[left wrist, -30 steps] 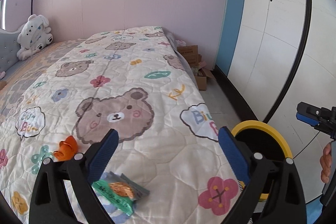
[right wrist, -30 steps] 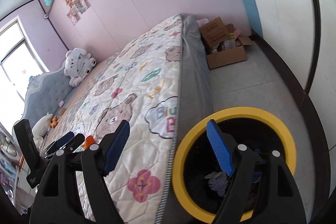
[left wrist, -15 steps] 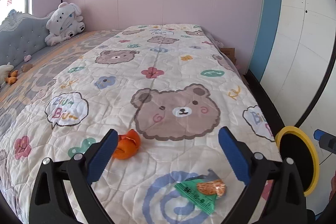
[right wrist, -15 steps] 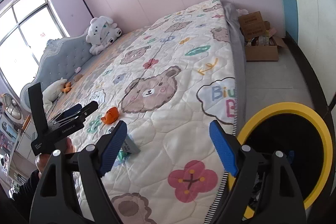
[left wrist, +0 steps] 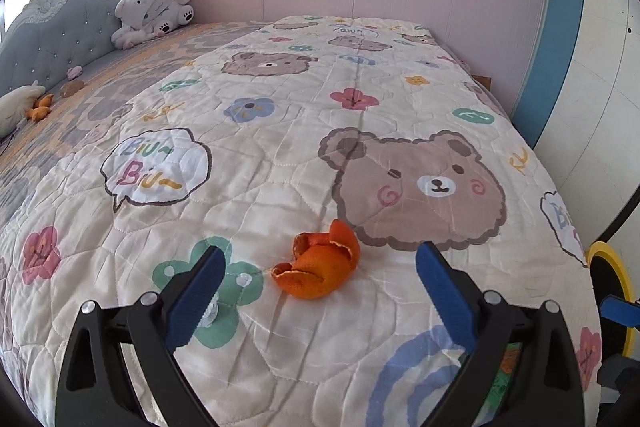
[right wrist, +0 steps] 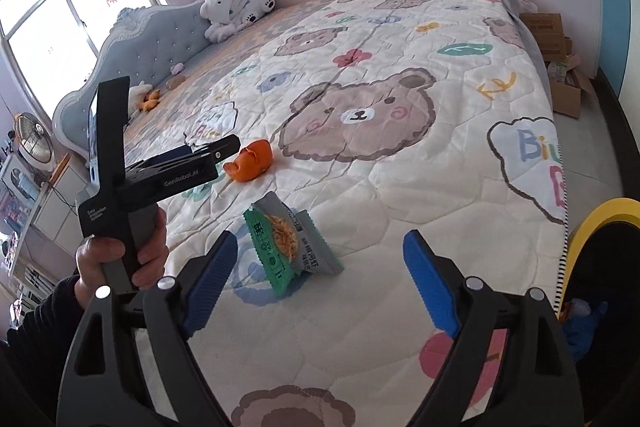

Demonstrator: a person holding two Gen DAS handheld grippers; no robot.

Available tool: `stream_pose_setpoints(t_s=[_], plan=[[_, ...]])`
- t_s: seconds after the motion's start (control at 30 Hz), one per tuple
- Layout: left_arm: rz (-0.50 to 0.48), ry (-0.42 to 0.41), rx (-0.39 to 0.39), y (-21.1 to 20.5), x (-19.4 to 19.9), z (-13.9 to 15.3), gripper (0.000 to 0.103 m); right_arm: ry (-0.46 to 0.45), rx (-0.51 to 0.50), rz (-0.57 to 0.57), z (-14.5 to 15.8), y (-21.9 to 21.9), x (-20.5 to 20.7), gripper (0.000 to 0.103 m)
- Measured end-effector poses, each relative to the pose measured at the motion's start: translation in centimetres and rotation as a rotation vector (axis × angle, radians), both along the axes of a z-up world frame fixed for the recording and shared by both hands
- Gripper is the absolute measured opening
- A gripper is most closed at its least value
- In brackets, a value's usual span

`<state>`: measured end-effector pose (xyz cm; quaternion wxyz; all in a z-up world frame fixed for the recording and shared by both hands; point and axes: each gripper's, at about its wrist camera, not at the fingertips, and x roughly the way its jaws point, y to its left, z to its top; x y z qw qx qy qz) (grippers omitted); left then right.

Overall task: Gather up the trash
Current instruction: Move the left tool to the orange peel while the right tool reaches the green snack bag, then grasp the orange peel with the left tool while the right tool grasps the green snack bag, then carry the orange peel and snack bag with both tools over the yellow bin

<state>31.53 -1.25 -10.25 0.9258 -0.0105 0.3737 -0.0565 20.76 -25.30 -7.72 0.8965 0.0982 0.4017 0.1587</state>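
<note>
A white plush toy (left wrist: 150,3) leans against the grey headboard (left wrist: 52,39) of a bear-print quilted bed (left wrist: 300,155).

Each gripper has black triangular arms with silver screw heads and blue ribbed pads: the left gripper (left wrist: 320,265) and the right gripper (right wrist: 318,265). The left one's black body carries white lettering, and its grey handle sits in a bare-skinned hand (right wrist: 120,259) with a dark sleeve (right wrist: 36,311).

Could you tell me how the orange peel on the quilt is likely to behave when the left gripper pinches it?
The orange peel looks thin, curled and hollow, so it would probably flex or crumple. It seems light, and its ragged edges may tear.
</note>
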Motion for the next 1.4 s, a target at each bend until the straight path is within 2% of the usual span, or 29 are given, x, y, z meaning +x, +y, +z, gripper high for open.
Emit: stream_pose_setpoints(t_s=[0.17,0.4,0.47,0.53,0.57,0.63,0.7,0.83,0.87,0.93,1.13,1.4], plan=[[-0.01,0.023,0.021,0.1,1.1,-1.7,0.093,0.031,-0.019,0.047,-1.7,2.1,1.3,0.083],[-0.038,0.063,0.012,-0.8,2.6,-3.2,0.091,0.062,-0.05,0.053,-3.7,3.5,3.2,0.083],[-0.048,0.066,0.016,-1.2,2.9,-3.5,0.084,0.063,-0.061,0.052,-4.1,3.7,3.6,0.082],[-0.056,0.076,0.014,-1.5,3.2,-3.8,0.071,0.066,-0.072,0.052,-4.5,3.9,3.9,0.077],[-0.058,0.077,0.018,-1.6,3.3,-4.0,0.069,0.068,-0.075,0.053,-4.6,4.0,4.0,0.073],[-0.063,0.074,0.026,-1.9,3.4,-4.2,0.055,0.072,-0.078,0.055,-5.0,4.2,4.2,0.068],[-0.07,0.073,0.016,-1.9,3.4,-4.3,0.046,0.077,-0.086,0.059,-5.3,4.3,4.4,0.056],[-0.073,0.06,0.003,-1.8,3.3,-4.2,0.039,0.099,-0.073,0.064,-5.9,4.1,4.7,0.04],[-0.073,0.058,0.001,-1.7,3.3,-4.2,0.038,0.099,-0.072,0.066,-5.9,4.2,4.6,0.035],[-0.072,0.052,-0.005,-1.7,3.2,-4.2,0.036,0.089,-0.077,0.066,-5.8,4.3,4.5,0.032],[-0.06,0.038,-0.042,-1.0,2.8,-3.5,0.034,0.094,-0.051,0.055,-5.3,3.8,4.1,0.031],[-0.076,-0.028,-0.051,-0.7,-0.2,-0.4,0.034,0.043,-0.051,0.036,-2.7,2.4,2.1,0.031]])
